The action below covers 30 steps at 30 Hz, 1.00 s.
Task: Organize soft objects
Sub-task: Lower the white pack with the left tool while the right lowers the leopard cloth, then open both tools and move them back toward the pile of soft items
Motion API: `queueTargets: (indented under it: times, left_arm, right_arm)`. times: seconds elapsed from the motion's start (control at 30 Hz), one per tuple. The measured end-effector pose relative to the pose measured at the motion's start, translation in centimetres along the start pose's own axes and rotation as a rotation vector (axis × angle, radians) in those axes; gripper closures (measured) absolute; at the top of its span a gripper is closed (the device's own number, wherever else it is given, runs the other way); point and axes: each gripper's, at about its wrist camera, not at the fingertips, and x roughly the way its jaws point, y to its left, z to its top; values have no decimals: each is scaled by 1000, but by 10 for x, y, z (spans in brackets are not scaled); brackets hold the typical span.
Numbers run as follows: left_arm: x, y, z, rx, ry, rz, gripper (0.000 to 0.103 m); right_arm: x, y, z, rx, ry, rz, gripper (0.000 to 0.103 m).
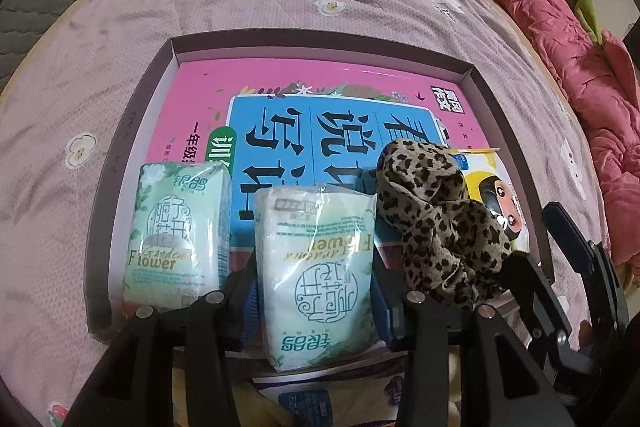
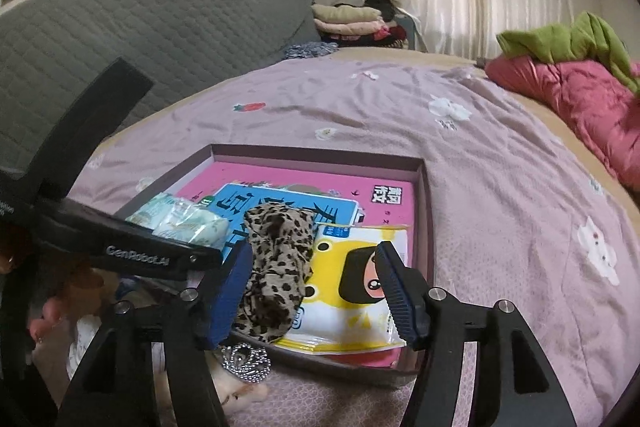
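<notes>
- Tissue pack (image 1: 316, 279) is sitting between the blue pads of the left gripper (image 1: 314, 301), both pads pressing its sides; this gripper is clenching it at the near edge of the shallow box (image 1: 320, 41).
- Second tissue pack (image 1: 176, 235) is standing just left of the left gripper's left finger, near the box's left wall.
- Leopard-print cloth (image 1: 440, 223) is lying bunched just right of the left gripper, over the pink book (image 1: 320, 83) and the yellow packet (image 2: 352, 291).
- Right gripper (image 2: 316, 291) is hanging spread wide, grasping nothing; the cloth is lying against its left pad, and the yellow packet is filling the gap toward its right pad.
- Box walls are rising low on all sides; the far half, ahead of both grippers, is holding only the flat book.
- Bedsheet (image 2: 500, 187) is stretching wide ahead and to the right of the right gripper, reaching the red quilt (image 2: 568, 95) and green garment (image 2: 560, 35) well apart at far right.
- Grey quilted cover (image 2: 140, 23) is lying far ahead to the left.
- Beaded chain (image 2: 246, 363) is lying just below the right gripper's left finger, outside the box's near wall.
</notes>
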Motion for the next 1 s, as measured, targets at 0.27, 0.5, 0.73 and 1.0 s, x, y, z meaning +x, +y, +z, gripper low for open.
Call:
queueTargets:
  times: [0.27,0.5,0.73,1.0]
  left_arm:
    - [-7,-2,1,10,-23,-10,50]
    - [-15,-4,0,12,-52,2,49]
    - [-29,0,-4,0,-86,12,49]
    - [-45,3,-12,7,-117,15,49]
  right_arm:
    - [0,-8,0,46,1,-5,38]
    - [-2,-9,1,51,-7,13,37]
    - [-3,-5,1,41,-7,25,37]
    - [-6,-5,2,32,-15,21,37]
